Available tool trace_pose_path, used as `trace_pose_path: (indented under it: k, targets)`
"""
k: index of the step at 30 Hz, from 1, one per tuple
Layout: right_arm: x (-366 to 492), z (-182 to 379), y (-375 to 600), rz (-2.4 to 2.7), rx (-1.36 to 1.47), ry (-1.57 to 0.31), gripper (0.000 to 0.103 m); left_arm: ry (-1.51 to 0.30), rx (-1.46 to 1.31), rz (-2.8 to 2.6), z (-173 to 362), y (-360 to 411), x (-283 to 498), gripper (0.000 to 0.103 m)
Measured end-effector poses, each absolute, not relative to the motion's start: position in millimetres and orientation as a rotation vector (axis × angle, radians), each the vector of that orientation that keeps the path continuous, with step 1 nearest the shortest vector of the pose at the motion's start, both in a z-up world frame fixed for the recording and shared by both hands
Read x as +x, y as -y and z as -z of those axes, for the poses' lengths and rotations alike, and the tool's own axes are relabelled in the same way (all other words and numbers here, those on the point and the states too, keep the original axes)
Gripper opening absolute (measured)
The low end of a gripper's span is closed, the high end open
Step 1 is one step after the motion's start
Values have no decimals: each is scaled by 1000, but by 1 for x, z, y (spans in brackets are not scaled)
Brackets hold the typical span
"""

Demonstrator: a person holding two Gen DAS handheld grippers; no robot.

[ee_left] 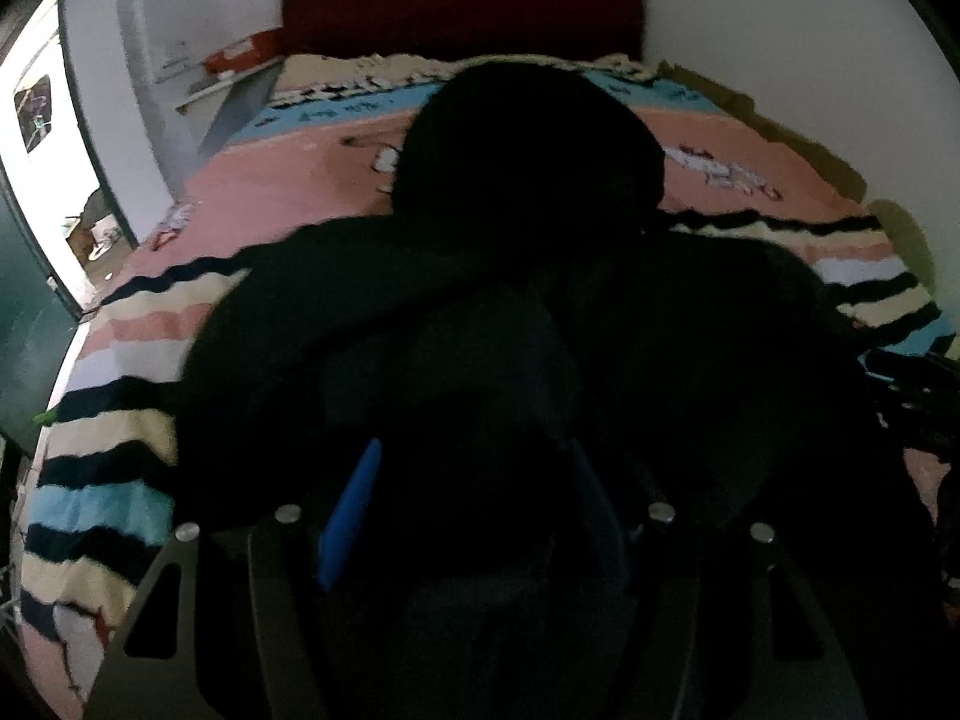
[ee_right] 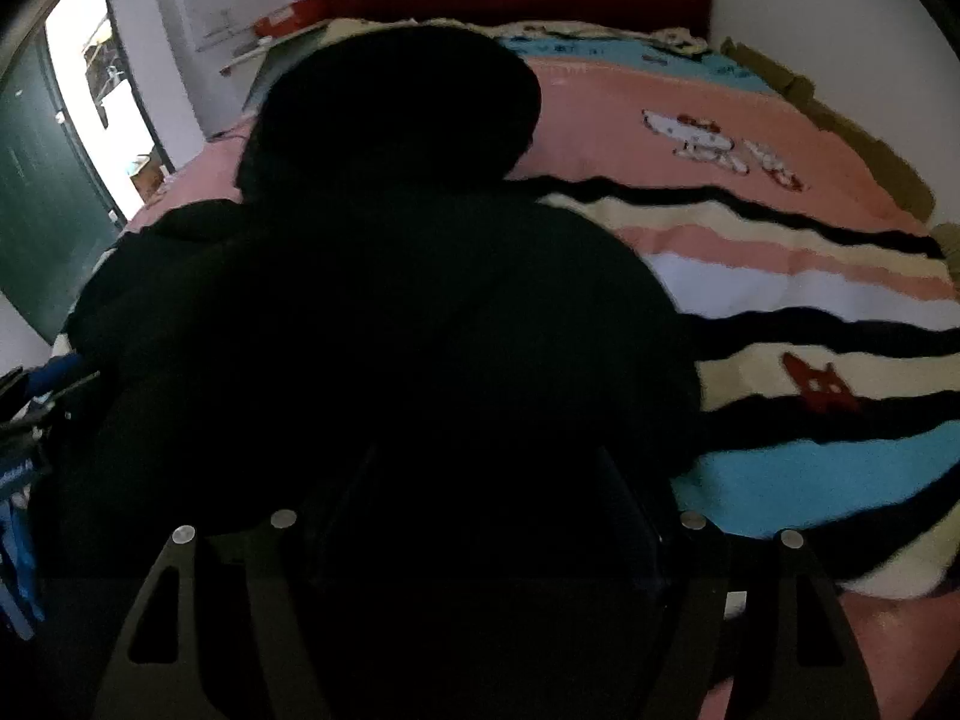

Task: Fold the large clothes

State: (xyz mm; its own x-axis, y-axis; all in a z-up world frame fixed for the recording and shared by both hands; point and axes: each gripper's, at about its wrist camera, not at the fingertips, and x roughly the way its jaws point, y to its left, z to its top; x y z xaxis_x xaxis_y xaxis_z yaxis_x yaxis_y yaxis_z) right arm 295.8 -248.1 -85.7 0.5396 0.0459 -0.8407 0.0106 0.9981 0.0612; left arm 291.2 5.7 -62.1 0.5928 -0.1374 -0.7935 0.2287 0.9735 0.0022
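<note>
A large black hooded garment lies spread on the bed, hood toward the headboard; it also fills the right wrist view. My left gripper sits at the garment's near edge with its blue fingers apart and dark cloth bunched between them. My right gripper is at the near edge too; its fingers are nearly lost against the black cloth, which covers the gap between them. The left gripper's blue parts show at the left edge of the right wrist view.
The bed has a pink, blue, cream and black striped blanket with cartoon prints. A dark red headboard stands at the far end. An open doorway and a green door are on the left. A white wall is on the right.
</note>
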Motion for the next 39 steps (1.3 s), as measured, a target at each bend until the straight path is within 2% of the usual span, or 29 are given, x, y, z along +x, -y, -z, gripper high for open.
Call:
trace_pose_path:
  k: [11,22,31,39]
  targets:
    - [187,21,239,-37,108,-880,72,-879,93,198,15,-38,207,62]
    - [126,-1,259,8,107,-841,74,-859,112,178,-3,-60,171,62]
    - [142,-49,286,62,80,-777,75,-810,165,164,-51,-77,213,62]
    - [232,-75,299,62,42,-761,76,-803,166,189,-75,-76,305,62]
